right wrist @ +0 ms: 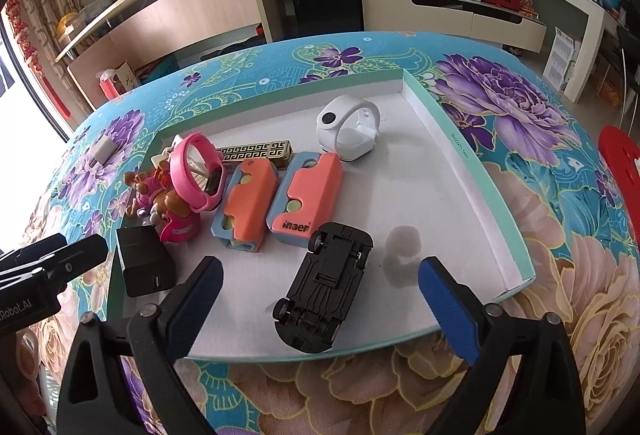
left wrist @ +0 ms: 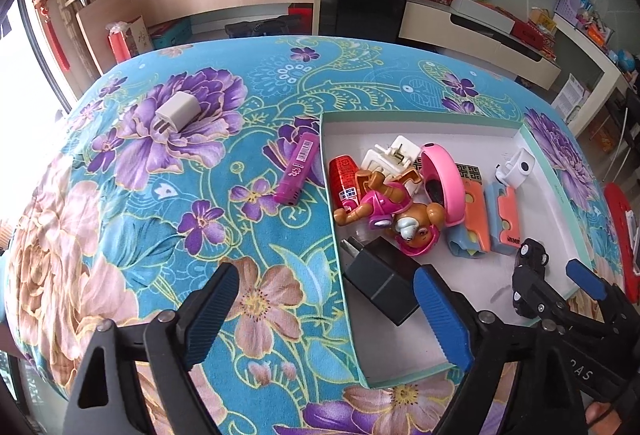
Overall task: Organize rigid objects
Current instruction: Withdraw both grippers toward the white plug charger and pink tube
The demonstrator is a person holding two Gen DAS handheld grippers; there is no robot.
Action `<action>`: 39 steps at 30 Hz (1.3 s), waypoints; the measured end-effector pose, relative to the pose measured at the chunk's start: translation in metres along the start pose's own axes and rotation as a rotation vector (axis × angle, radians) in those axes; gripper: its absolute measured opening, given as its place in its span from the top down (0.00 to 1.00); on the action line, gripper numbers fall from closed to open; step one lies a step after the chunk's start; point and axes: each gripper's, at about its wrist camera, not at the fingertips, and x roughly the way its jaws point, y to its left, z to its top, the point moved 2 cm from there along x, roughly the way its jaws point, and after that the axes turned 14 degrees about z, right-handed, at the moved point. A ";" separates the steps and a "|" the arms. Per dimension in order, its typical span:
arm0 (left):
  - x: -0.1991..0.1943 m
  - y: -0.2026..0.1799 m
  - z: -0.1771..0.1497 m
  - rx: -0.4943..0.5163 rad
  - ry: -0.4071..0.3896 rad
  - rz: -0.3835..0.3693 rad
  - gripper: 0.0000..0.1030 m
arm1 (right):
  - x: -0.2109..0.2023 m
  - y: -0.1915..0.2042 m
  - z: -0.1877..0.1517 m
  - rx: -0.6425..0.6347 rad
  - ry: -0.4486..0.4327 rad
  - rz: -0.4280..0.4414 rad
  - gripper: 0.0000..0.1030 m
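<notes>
Lighter (left wrist: pixel 297 168) lies on the desk (left wrist: pixel 120 235) outside our box (left wrist: pixel 332 211), long side pointing away, up ahead of our left hand-held gripper (left wrist: pixel 326 315), which is wide open and empty.

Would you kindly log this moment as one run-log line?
left hand-held gripper: open, empty | right hand-held gripper: open over black toy car | in tray: car, black charger | outside: white charger, purple lighter

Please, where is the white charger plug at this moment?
The white charger plug lies outside the box, on a purple flower of the tablecloth, far left in the left wrist view, beyond the magenta stick.
</notes>
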 end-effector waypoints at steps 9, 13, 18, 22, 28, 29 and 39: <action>0.008 0.018 0.000 -0.088 -0.001 0.066 0.00 | 0.001 0.006 0.000 -0.038 -0.006 0.006 0.01; 0.012 0.026 0.000 -0.126 0.004 0.082 0.00 | 0.002 0.008 0.000 -0.046 -0.007 0.005 0.01; 0.016 0.035 0.001 -0.167 0.011 0.104 0.00 | -0.001 0.017 0.003 -0.062 -0.028 0.024 0.01; 0.015 0.045 0.005 -0.201 -0.005 0.141 0.00 | -0.005 0.029 0.008 -0.079 -0.057 0.047 0.01; 0.019 0.067 0.018 -0.268 -0.017 0.185 0.00 | -0.011 0.062 0.036 -0.122 -0.096 0.073 0.01; 0.020 0.072 0.021 -0.279 -0.017 0.189 0.00 | -0.012 0.067 0.042 -0.129 -0.105 0.080 0.01; 0.037 0.109 0.040 -0.369 -0.012 0.224 0.00 | 0.015 0.120 0.071 -0.240 -0.076 0.100 0.01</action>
